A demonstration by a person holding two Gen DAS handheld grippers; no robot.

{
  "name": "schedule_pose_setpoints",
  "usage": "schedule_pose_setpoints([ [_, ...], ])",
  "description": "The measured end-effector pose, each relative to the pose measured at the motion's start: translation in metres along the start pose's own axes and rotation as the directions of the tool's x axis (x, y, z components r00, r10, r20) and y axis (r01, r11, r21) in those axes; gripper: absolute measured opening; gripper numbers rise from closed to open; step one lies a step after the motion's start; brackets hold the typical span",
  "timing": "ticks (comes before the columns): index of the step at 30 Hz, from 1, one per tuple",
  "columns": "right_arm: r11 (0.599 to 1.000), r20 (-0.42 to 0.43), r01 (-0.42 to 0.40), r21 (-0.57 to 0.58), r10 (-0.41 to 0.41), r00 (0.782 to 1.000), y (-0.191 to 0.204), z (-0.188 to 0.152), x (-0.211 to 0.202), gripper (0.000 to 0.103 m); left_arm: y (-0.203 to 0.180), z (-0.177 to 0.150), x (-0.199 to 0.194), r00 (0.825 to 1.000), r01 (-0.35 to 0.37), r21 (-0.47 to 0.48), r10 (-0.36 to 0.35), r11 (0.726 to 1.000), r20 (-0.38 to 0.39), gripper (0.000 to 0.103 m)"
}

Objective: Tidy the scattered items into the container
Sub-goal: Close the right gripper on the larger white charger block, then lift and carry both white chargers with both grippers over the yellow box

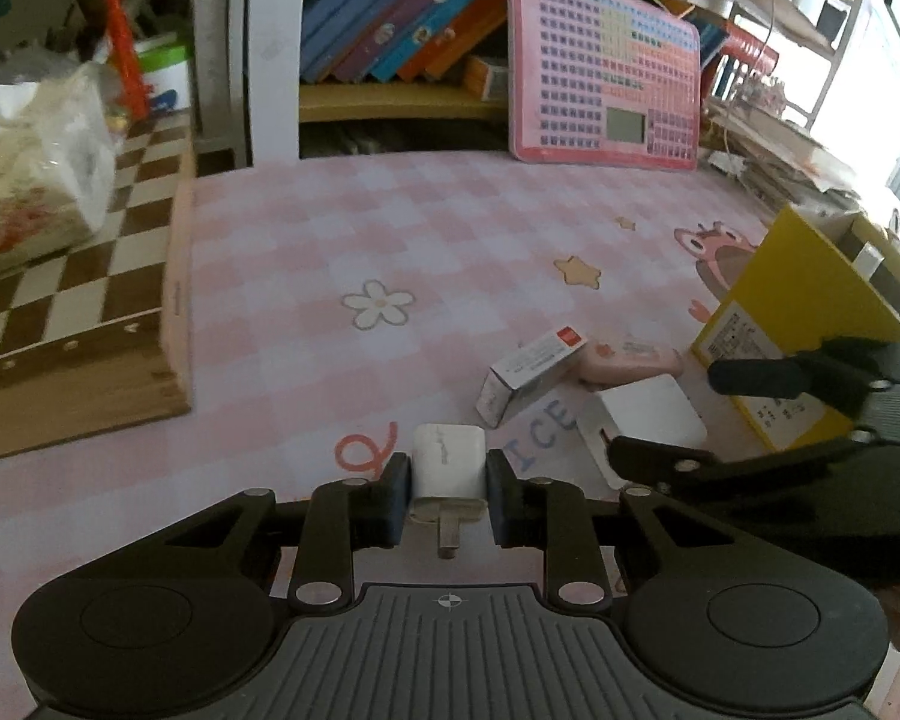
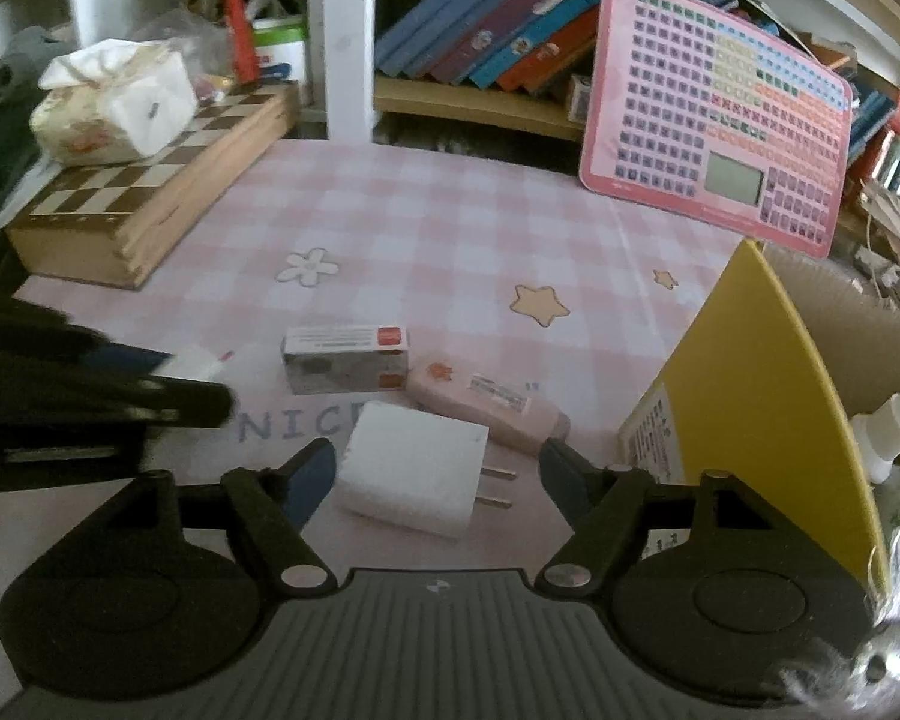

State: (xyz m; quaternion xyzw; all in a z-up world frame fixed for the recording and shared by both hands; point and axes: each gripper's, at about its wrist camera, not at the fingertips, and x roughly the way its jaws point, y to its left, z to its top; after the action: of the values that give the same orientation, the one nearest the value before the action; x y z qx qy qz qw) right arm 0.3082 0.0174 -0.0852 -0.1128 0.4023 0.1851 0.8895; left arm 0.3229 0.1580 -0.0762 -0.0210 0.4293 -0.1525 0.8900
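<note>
Between left claw [image 1: 448,495] pads, charger [image 1: 448,471]

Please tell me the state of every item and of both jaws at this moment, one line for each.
Small white charger: clamped between left jaws.
Left gripper: shut on it.
Large white charger: lying flat, between open right jaws, untouched.
Right gripper: open.
Small carton: lying on mat.
Pink tube: lying on mat.

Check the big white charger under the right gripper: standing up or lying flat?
Lying flat. The big white charger rests on its broad face on the mat, prongs pointing sideways, between the right gripper's open fingers.
</note>
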Motion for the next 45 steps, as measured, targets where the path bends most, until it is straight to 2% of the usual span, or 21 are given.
schedule_pose_setpoints([
  [6,0.992,-0.038,-0.025,0.123,0.03,0.999,-0.013,-0.006,0.015,0.076,0.002,-0.006,-0.013,1.0,0.015,-0.02,-0.015,1.0,0.008,0.025],
  [9,0.993,-0.025,-0.018,0.114,0.021,0.999,-0.011,-0.006,0.013,0.064,0.002,-0.009,-0.018,1.0,0.024,-0.028,-0.023,0.999,0.007,0.025],
  [18,0.997,-0.028,-0.026,0.079,0.028,0.999,-0.009,-0.007,0.0,0.064,-0.001,-0.013,-0.031,0.999,0.031,-0.045,-0.029,0.999,0.033,0.025],
  [27,0.996,0.019,-0.091,0.007,0.091,0.996,-0.001,-0.014,-0.045,0.064,-0.012,-0.025,-0.058,0.997,0.063,-0.056,-0.061,0.996,0.048,0.025],
  [35,0.99,0.046,-0.135,-0.027,0.137,0.99,-0.002,-0.029,-0.082,0.064,-0.029,-0.04,-0.086,0.996,0.061,-0.074,-0.056,0.995,0.068,0.025],
  [45,0.967,0.064,-0.249,-0.055,0.252,0.966,-0.026,-0.06,-0.148,0.064,-0.073,-0.058,-0.134,0.991,0.049,-0.089,-0.037,0.995,0.132,0.025],
])
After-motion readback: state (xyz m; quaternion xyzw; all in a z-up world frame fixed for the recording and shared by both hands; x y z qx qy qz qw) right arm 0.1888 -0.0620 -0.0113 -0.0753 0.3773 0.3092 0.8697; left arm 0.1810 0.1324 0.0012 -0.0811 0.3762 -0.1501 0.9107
